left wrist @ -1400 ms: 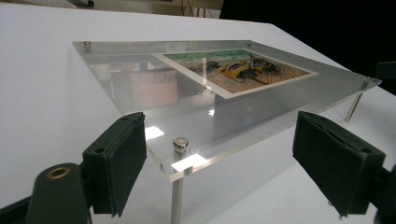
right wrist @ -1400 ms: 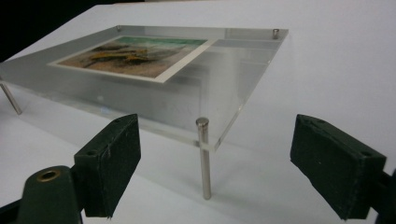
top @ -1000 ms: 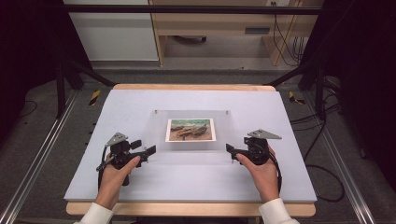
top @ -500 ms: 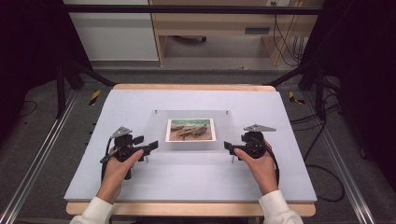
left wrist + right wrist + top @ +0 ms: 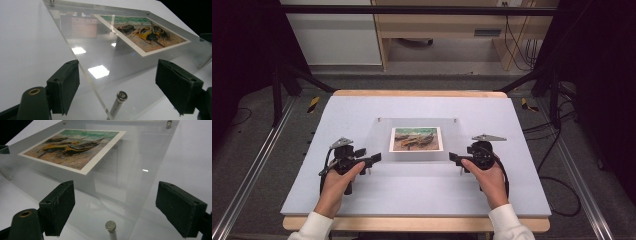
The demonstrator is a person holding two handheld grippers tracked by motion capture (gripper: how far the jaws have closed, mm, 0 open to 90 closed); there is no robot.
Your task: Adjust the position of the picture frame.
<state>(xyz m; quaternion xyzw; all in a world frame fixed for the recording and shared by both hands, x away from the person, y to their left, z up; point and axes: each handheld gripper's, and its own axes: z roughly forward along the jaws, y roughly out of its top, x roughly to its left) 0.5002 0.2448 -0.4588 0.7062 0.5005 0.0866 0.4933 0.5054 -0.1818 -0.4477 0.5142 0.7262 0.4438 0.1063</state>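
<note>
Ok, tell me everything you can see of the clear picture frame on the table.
The clear picture frame is a rectangular sheet of transparent, glossy plastic, apparently acrylic, lying flat in the middle of the white table. It carries a white-bordered print of boats on a beach. Small metal standoff posts sit at its corners. Room lights reflect off its surface. The left gripper and right gripper stand open at its near corners, pads off it.

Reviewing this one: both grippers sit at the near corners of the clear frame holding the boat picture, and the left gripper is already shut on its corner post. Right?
Not quite. The left gripper is open: in the left gripper view its fingers stand wide apart on either side of the corner post, touching nothing. The rest holds: both grippers sit at the near corners of the clear frame with the boat picture; the right gripper is open too.
</note>
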